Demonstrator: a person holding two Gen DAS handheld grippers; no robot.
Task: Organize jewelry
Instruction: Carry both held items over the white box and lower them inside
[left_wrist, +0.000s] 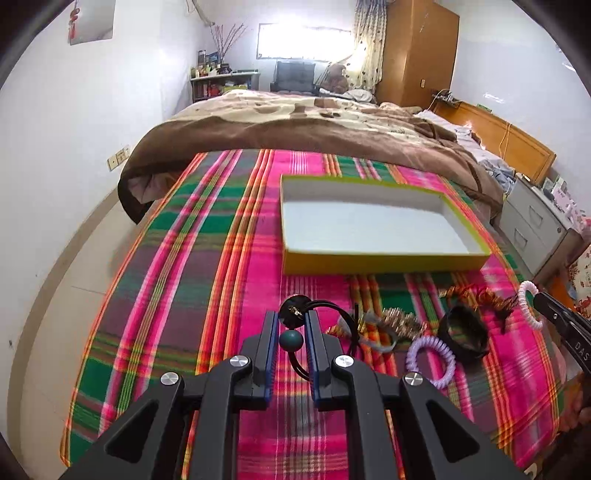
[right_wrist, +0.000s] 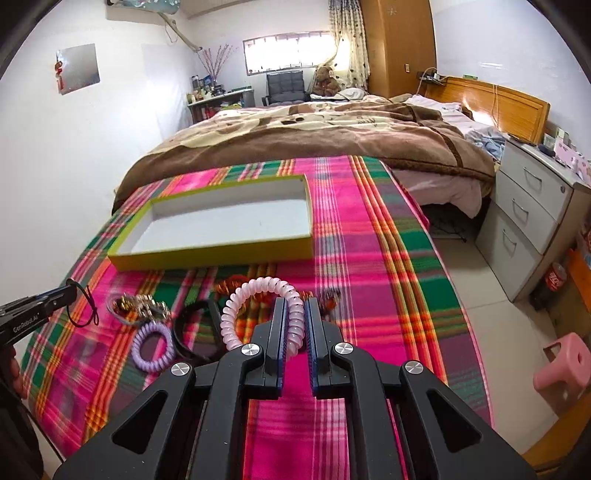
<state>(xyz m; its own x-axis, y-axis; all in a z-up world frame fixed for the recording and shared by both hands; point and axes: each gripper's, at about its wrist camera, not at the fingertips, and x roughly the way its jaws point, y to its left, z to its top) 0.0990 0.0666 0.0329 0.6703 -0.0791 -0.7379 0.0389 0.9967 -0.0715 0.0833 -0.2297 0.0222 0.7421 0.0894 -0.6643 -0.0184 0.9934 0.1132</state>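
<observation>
My left gripper is shut on a black hair tie with a dark green bead, held above the plaid blanket. My right gripper is shut on a pale pink spiral hair tie, lifted off the blanket; that hair tie also shows in the left wrist view. An open yellow box with a white inside lies ahead, seen in the right wrist view too. On the blanket lie a purple spiral tie, a black bangle, gold clips and a red-gold piece.
The plaid blanket covers the bed's foot, with a brown quilt behind the box. White drawers and a pink stool stand on the floor to the right. A wall runs along the left.
</observation>
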